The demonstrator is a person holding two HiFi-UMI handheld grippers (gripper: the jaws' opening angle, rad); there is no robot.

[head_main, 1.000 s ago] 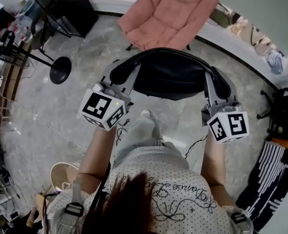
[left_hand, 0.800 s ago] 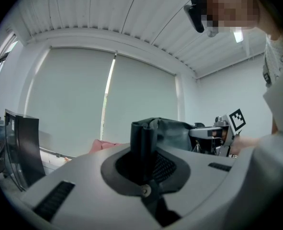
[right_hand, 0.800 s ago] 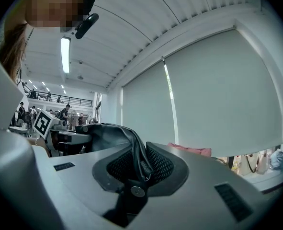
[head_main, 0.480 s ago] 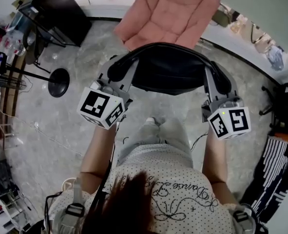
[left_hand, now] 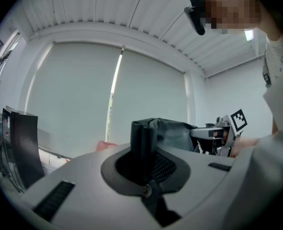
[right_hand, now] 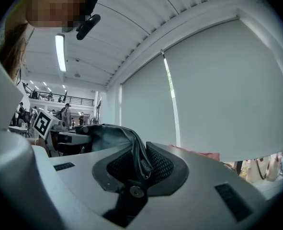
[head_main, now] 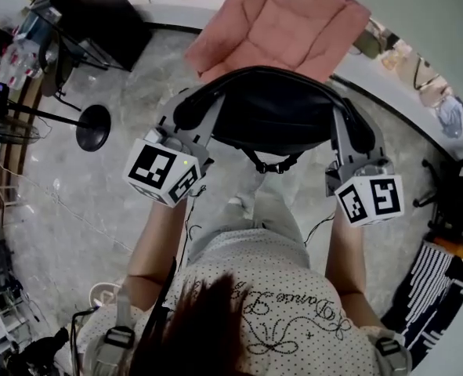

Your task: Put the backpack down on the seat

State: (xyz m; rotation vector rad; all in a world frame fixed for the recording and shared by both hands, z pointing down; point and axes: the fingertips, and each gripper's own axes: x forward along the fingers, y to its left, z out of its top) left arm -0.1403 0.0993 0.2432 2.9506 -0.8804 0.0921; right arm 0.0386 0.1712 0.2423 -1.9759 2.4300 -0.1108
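Pinching nearly shut on opposite edges of the soft black backpack [head_main: 272, 116], the left gripper [head_main: 190, 112] and right gripper [head_main: 355, 131] are holding it level in mid-air, near the pink cushioned seat [head_main: 278, 22], probably for a flat set-down.

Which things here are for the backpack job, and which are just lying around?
For the job: black backpack, pink padded chair, left gripper, right gripper (jaws shut on backpack).
Just lying about: black round-based floor stand, black-and-white striped mat.

A big lab-like hall: marble floor [head_main: 74, 210], pink lounge chair [head_main: 282, 22], roller blinds [right_hand: 218, 95], cluttered racks [head_main: 4, 45], railed balcony [right_hand: 60, 98] with people.
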